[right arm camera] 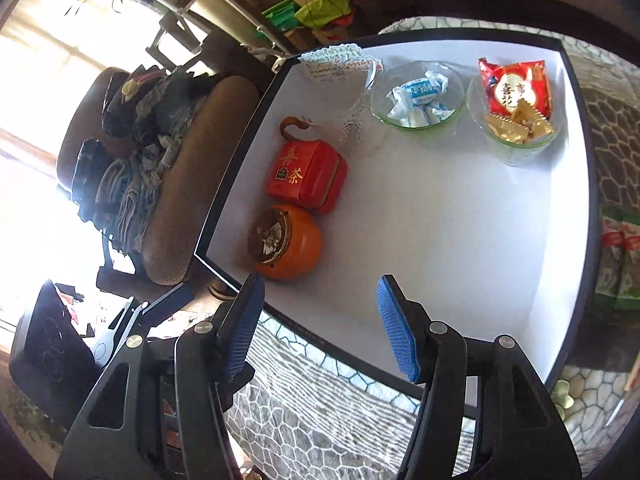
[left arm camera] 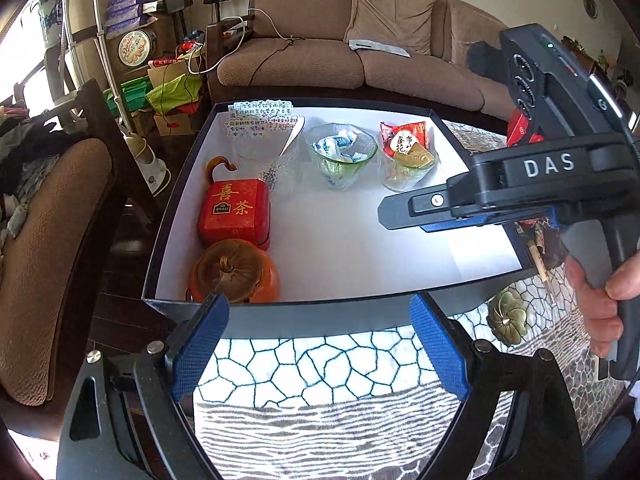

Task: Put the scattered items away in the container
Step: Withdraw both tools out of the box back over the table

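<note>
A dark-rimmed box (left arm camera: 320, 314) with a white floor stands on the table. It holds a red tea tin (left arm camera: 234, 216), an orange persimmon-shaped jar (left arm camera: 234, 276), a clear glass (left arm camera: 276, 164), a green glass bowl of wrapped candies (left arm camera: 340, 156) and a glass bowl of red and gold packets (left arm camera: 408, 156). My left gripper (left arm camera: 320, 344) hangs open and empty over the box's near wall. My right gripper (left arm camera: 404, 212), held by a hand (left arm camera: 600, 292), reaches over the box's right side. In the right wrist view the right gripper (right arm camera: 320, 328) is open and empty above the box's (right arm camera: 595, 184) near corner.
A bronze flower-shaped piece (left arm camera: 508, 314) lies on the pebble-pattern tablecloth (left arm camera: 320, 368) right of the box. Green packets (right arm camera: 620, 268) lie beyond the box's right rim. A brown chair (left arm camera: 48, 240) stands on the left and a sofa (left arm camera: 360, 52) behind the table.
</note>
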